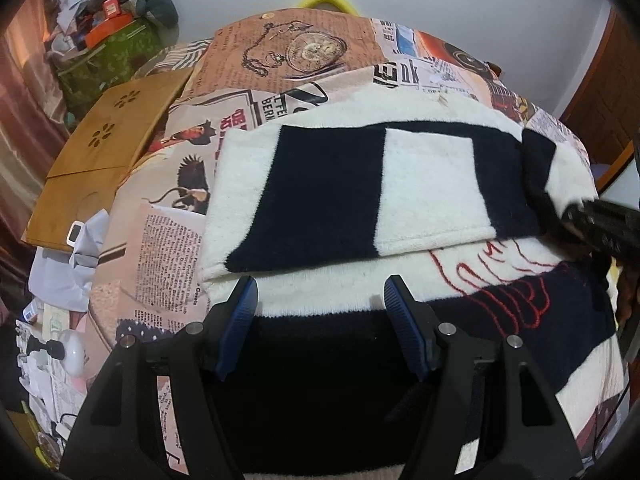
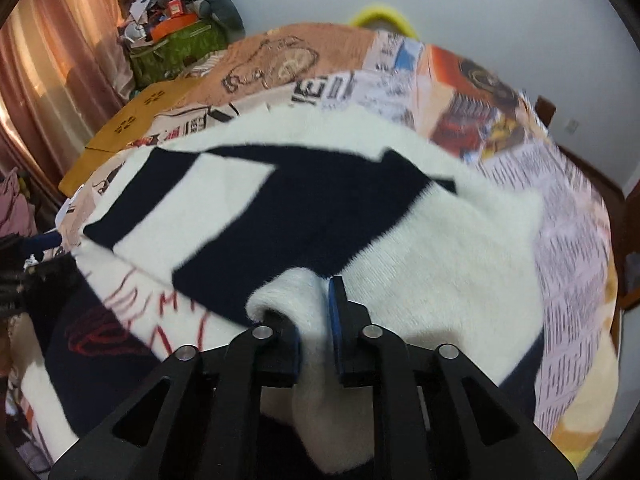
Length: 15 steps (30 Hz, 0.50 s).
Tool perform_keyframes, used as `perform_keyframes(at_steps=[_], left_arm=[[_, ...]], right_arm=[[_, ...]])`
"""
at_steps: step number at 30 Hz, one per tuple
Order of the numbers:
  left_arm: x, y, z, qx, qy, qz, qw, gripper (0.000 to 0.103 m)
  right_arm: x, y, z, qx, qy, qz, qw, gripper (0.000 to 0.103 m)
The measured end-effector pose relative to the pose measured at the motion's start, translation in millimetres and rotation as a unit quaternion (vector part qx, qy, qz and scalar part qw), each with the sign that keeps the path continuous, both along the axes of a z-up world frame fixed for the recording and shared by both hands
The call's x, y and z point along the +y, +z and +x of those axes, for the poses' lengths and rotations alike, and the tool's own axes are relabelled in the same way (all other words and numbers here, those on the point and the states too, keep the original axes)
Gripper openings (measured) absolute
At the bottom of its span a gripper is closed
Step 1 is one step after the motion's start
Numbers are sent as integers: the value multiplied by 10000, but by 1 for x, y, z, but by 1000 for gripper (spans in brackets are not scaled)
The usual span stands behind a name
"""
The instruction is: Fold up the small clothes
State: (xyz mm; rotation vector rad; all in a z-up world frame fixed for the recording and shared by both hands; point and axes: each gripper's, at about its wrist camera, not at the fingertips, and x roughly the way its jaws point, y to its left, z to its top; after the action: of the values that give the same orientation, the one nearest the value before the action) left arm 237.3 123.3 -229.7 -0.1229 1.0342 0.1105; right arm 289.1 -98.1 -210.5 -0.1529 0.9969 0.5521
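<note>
A white and navy striped sweater [image 1: 428, 184] with red stitched lettering lies spread on the bed, one sleeve folded across its body. My left gripper [image 1: 322, 300] hovers open over the sweater's near white band, and nothing sits between its blue pads. In the right wrist view the same sweater [image 2: 440, 248] fills the middle. My right gripper [image 2: 310, 304] is shut on a bunched fold of white sleeve fabric, which drapes over and hides its left fingertip. The picture is blurred on that side. The right gripper's black body also shows at the far right edge of the left wrist view.
A newspaper-print bedspread [image 1: 168, 240] covers the bed. A wooden folding board [image 1: 108, 140] lies at the left, with a white plastic bag [image 1: 72, 264] below it. A green bag piled with clutter [image 1: 112, 52] stands at the back left by a curtain. A yellow rim [image 1: 324, 0] shows behind the bed.
</note>
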Motion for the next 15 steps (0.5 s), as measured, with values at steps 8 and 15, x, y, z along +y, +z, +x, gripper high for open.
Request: perform_keyframes(at_steps=[8,15], left_arm=[[-9,10,6,-127,-12,-67,9999,65],[-30,25,7,-283,-184,-52,9994,65]], right_arm=[[-68,28,-44,-70,-279,590,9978,56],[-157,31,-76,-244,-1438,521,9879,65]])
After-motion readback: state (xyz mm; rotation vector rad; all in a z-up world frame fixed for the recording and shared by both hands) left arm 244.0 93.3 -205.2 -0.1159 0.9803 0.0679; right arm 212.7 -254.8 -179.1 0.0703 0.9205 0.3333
